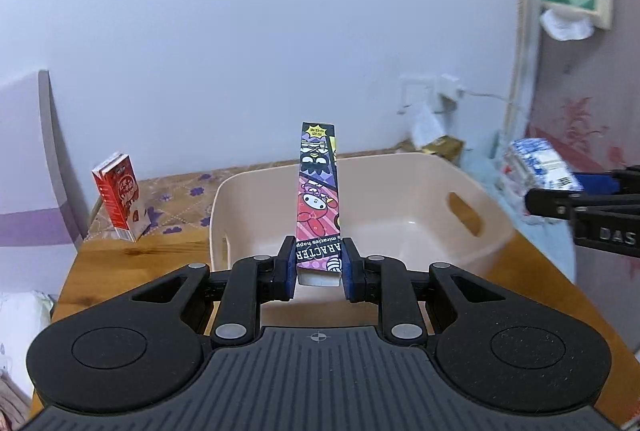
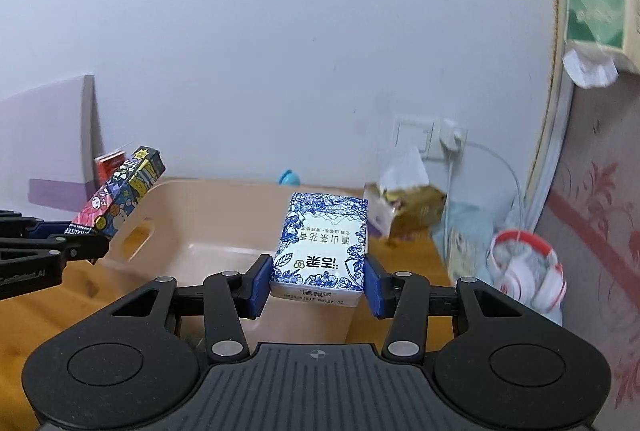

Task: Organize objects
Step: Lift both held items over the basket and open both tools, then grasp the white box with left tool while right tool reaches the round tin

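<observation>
My left gripper (image 1: 319, 263) is shut on a long cartoon-printed box (image 1: 318, 191) and holds it tilted up over the beige plastic basket (image 1: 256, 191). My right gripper (image 2: 318, 285) is shut on a blue-and-white tissue pack (image 2: 322, 243) above the basket's right rim (image 2: 224, 187). In the right wrist view the cartoon box (image 2: 120, 195) and left gripper show at the far left. In the left wrist view the tissue pack (image 1: 540, 167) and right gripper show at the far right. The basket looks empty inside.
A red milk carton (image 1: 120, 197) stands on the wooden table (image 1: 132, 263) at the back left. A gold tissue box (image 2: 408, 207), a charger cable and white-red headphones (image 2: 528, 271) lie at the right. A wall is close behind.
</observation>
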